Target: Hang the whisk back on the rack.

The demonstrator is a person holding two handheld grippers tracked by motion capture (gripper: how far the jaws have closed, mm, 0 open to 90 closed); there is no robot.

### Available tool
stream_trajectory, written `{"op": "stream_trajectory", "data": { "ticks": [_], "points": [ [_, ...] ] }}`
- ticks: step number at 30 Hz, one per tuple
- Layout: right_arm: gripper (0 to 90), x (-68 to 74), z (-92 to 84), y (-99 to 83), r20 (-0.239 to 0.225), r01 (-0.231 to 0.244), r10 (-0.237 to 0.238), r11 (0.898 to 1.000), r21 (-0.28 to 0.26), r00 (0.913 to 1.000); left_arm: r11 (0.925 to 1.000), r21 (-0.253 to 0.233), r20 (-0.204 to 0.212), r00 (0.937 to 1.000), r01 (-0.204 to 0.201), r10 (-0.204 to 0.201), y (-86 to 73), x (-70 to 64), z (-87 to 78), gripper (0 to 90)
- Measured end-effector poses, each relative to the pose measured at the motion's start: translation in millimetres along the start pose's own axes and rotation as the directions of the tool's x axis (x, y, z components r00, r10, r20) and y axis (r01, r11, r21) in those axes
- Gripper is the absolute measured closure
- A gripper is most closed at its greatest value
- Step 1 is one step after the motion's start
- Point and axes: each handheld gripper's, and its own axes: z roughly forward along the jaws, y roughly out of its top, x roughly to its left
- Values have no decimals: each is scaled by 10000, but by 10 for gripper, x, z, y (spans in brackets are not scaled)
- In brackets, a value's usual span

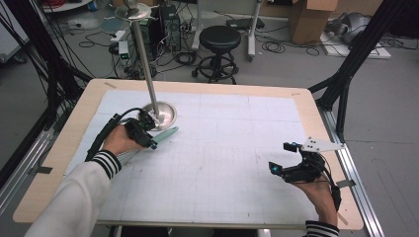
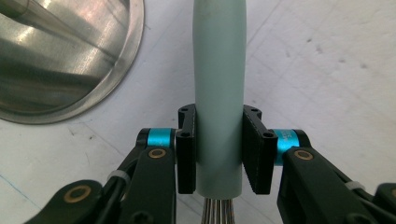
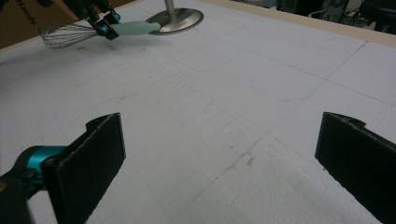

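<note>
Whisk handle (image 2: pixel 219 93) beside steel stand base (image 2: pixel 65 60)

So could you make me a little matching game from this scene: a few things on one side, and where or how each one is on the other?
Things:
1. whisk
2. left claw
3. right claw
4. steel stand base

States:
A. open, nothing between its pads, over bare mat
B. round and shiny, resting on the mat beside the whisk handle's tip
C. pale green handle, wire loops at the other end
D. clamped on the pale green handle near the wires

Pairs: 1-C, 2-D, 3-A, 4-B
</note>
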Motion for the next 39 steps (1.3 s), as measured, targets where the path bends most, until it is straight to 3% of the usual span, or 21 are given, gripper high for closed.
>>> {"op": "stream_trajectory", "data": {
  "ticks": [5,9,13,20,26,33,39],
  "points": [
    [8,-4,1,-4,42,1,-1,10000,55,10000,9977,-595,194,9992,-339,351,-21,-39,-193,696],
    [8,0,4,-3,11,-19,19,10000,76,10000,9873,-1396,295,9963,-754,803,-25,-73,-358,697],
    [8,2,15,-4,30,-57,57,9998,167,10000,9739,-1956,503,9905,-1156,1277,-36,-90,-527,697],
    [8,-4,9,-14,4,-69,69,9998,197,10000,9429,-3091,396,9889,-1241,1431,-108,-64,-865,697],
    [8,-18,-19,-21,73,-134,133,9998,112,9999,9264,-3552,318,9888,-1254,1461,-182,-27,-1119,697],
    [8,-20,-17,-25,79,-138,136,9998,166,9999,8915,-4318,27,9882,-1371,1532,-285,44,-1451,696],
    [8,-19,-20,-27,82,-167,166,9997,193,9998,8760,-4621,-251,9895,-1380,1426,-374,101,-1699,696]
  ]
}}
